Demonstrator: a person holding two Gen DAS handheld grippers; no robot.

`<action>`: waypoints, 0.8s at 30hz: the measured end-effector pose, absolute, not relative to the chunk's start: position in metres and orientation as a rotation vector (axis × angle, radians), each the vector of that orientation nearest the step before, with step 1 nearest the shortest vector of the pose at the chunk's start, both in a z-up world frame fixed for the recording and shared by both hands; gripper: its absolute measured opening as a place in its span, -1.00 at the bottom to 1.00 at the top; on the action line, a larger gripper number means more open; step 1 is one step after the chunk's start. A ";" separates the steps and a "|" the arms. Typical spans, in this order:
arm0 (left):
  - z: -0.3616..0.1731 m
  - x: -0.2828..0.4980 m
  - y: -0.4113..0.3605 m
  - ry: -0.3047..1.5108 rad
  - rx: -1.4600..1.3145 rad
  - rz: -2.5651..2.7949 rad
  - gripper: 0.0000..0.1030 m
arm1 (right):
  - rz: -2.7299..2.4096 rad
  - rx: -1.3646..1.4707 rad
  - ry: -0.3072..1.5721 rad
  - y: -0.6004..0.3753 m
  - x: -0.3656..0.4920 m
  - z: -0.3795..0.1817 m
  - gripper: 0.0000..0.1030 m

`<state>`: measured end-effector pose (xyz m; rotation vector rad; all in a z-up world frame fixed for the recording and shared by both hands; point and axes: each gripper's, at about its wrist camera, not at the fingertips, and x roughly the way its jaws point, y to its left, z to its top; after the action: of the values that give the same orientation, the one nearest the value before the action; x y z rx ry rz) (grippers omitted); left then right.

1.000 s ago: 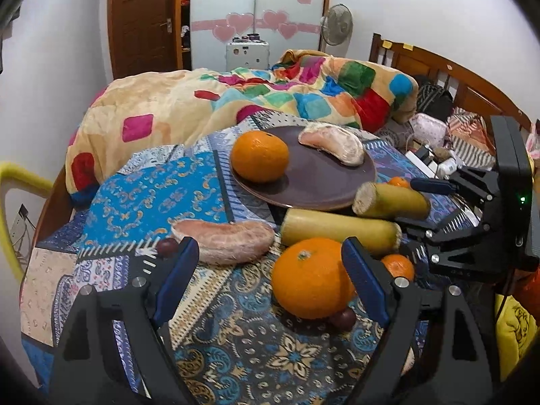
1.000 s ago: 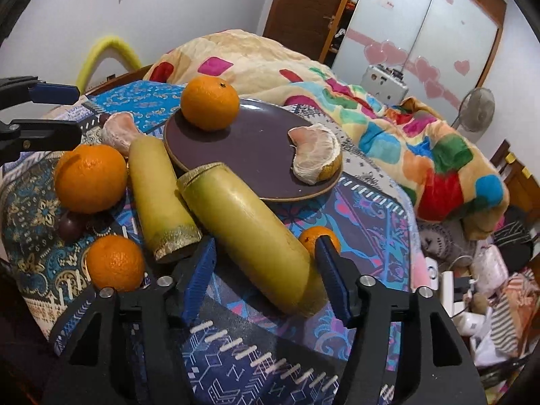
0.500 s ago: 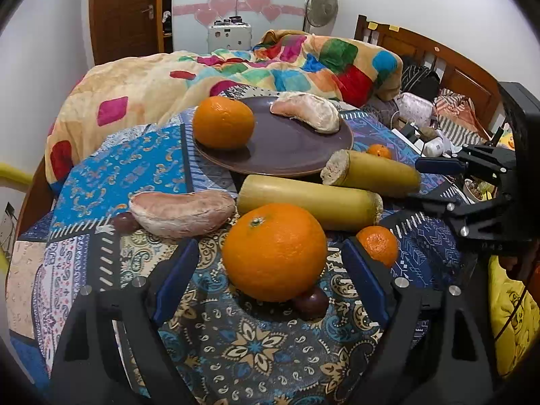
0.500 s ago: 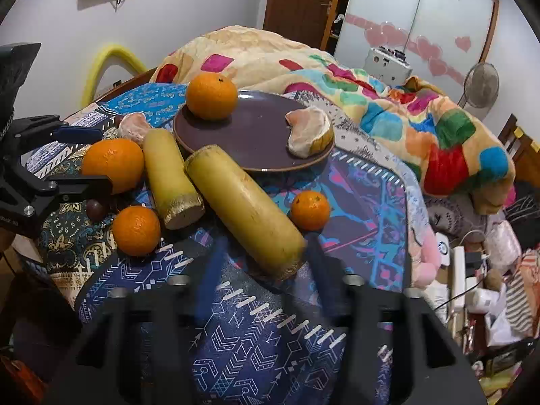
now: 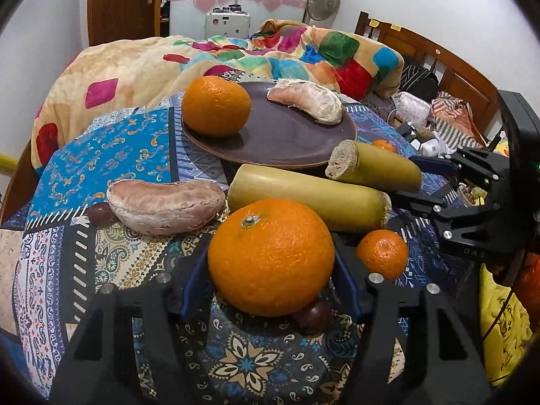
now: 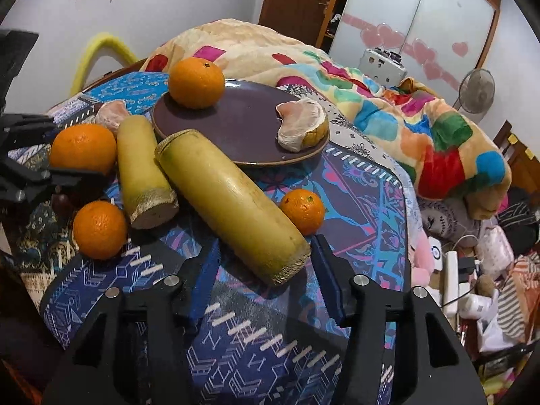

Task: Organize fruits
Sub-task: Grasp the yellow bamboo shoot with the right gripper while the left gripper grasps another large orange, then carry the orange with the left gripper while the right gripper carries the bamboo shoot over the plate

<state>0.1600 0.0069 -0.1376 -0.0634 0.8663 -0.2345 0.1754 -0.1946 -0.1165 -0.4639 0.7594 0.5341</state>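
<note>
Between the blue fingers (image 5: 194,280) of the left hand-held gripper (image 5: 270,276) sits a large, glossy, dimpled orange (image 5: 271,257), pinched on both sides. Right hand-held gripper (image 6: 263,276) is spread, its fingers apart around a yellow cane segment's (image 6: 233,202) cut end.

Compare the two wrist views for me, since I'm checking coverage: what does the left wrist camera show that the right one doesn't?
Only the left wrist view shows the left gripper closed around the big orange, and a dark round fruit touching it. Only the right wrist view shows the open right gripper straddling the near cane piece. Both show the purple plate holding an orange.
</note>
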 end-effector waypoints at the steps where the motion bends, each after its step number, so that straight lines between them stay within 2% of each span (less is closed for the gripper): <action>1: -0.137 0.160 0.007 0.867 -0.061 -0.235 0.25 | 0.538 -0.458 0.766 -0.196 0.173 -0.115 -0.08; 13: -0.105 0.130 0.034 0.790 -0.060 -0.171 0.24 | 0.596 -0.374 0.878 -0.215 0.144 -0.104 -0.38; 24: -0.113 0.123 0.036 0.797 -0.048 -0.173 0.24 | 0.616 -0.360 0.849 -0.197 0.166 -0.109 -0.28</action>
<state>0.1230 0.0357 -0.1130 -0.0475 0.7968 -0.1727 0.1664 -0.1970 -0.1093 -0.3600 0.8489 0.6163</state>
